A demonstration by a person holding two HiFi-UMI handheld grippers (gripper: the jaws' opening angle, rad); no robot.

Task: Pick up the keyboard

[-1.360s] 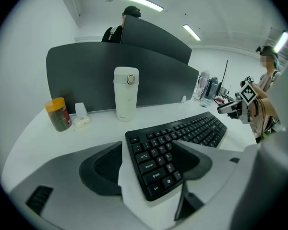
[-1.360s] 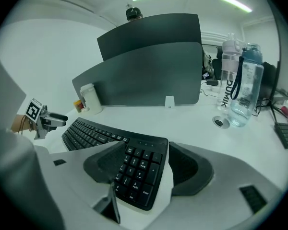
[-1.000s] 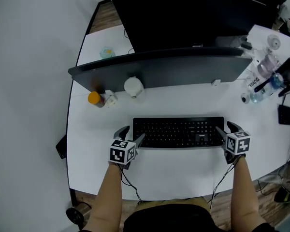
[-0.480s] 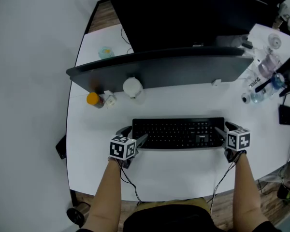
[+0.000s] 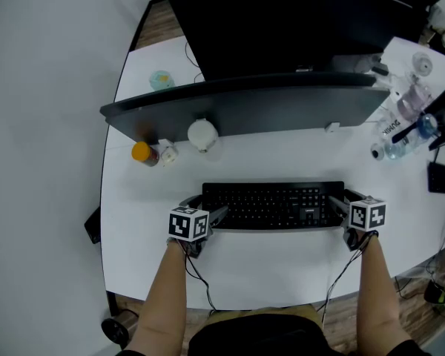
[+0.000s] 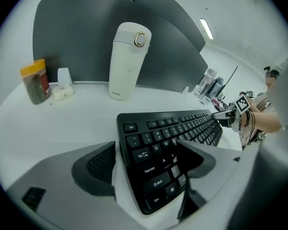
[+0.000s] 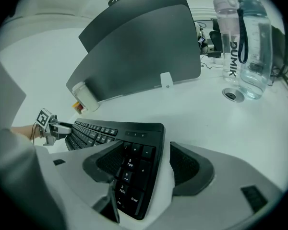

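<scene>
Task's thing: long black plastic keyboard [image 5: 273, 205], flat on the white desk [image 5: 282, 262], square to the near edge, not yet lifted.

At its left end, left tongs [image 5: 205, 206] opening wide. One jaw outside the short edge, the other above the letter keys, neither pad pressing. At its right end, right tongs [image 5: 343, 199] apart as well. One jaw over the number pad, the other on bare desk just beside the edge, gripping nothing.

For a good grasp, probably best to:
- Seat both tongs lower and further in, so the pads bear on the solid frame rather than on loose key tops.
- Close both ends together, with even pressure.
- Raise both ends at the same rate and keep the board level, since a lag on one side could twist it free.
- Stay clear of the tall white insulated flask [image 5: 203, 134] and the small orange-lidded jar [image 5: 143, 152] behind.
</scene>
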